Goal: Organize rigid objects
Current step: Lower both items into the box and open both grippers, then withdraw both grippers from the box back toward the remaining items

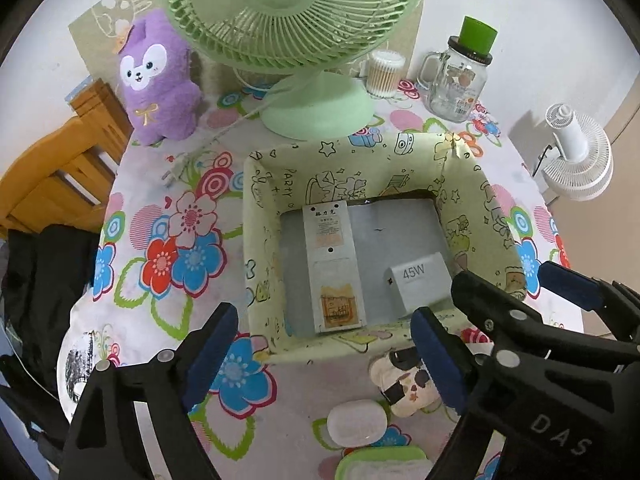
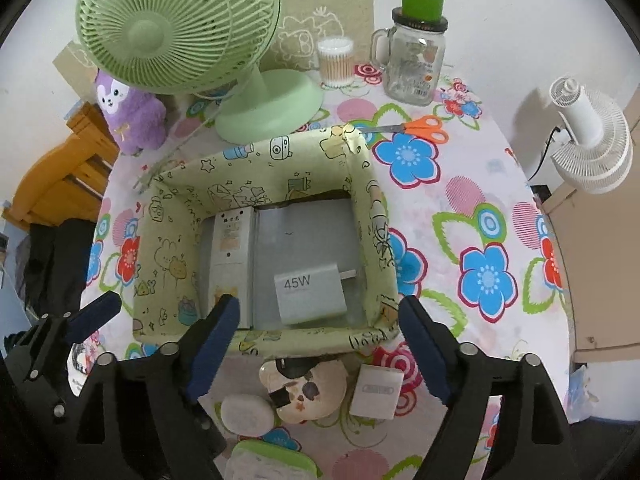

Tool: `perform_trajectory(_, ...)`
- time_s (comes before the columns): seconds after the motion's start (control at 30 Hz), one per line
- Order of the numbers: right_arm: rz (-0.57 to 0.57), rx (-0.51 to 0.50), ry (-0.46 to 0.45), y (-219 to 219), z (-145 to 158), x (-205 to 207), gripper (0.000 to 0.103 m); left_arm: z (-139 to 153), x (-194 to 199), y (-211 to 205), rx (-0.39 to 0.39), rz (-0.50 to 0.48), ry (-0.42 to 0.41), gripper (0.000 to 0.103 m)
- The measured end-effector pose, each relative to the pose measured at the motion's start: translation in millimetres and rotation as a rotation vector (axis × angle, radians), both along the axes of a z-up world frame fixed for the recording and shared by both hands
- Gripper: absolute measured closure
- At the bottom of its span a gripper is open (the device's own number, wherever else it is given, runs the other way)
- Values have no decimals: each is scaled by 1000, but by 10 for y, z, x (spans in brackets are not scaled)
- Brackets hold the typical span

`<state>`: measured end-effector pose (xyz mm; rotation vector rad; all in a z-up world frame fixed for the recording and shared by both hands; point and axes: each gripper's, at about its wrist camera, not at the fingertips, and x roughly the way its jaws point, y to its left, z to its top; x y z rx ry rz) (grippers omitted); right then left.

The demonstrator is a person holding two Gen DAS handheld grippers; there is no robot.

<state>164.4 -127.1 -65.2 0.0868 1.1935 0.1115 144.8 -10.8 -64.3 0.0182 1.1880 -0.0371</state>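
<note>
Two things lie inside the box [image 2: 372, 216]: a 45W charger [image 2: 310, 292] and a long white pack [image 2: 232, 248]. Both left tongs [image 1: 324, 360] and right tongs [image 2: 320, 344] are apart, empty, above the tabletop [image 2: 460, 200].

White walls [image 2: 500, 20]; wooden chair [image 1: 60, 176] left of table; floral tablecloth [image 2: 460, 208]; white clip fan [image 2: 592, 144] right.

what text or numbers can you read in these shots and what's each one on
"45W": on the white charger lying in the storage box.
"PARTY": on the box's inner wall, among the doodles.
"DAS": on the right tool, in the left wrist view.
Long white box: Chinese print, too small.
Glass jar label: blurred.
</note>
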Motion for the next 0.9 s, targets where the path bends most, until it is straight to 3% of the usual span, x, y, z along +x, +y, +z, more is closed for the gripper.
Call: perform_trajectory(0.9, 18, 10, -154, -39, 589, -682, 13, 517, -551, 63, 6, -38, -95, 6)
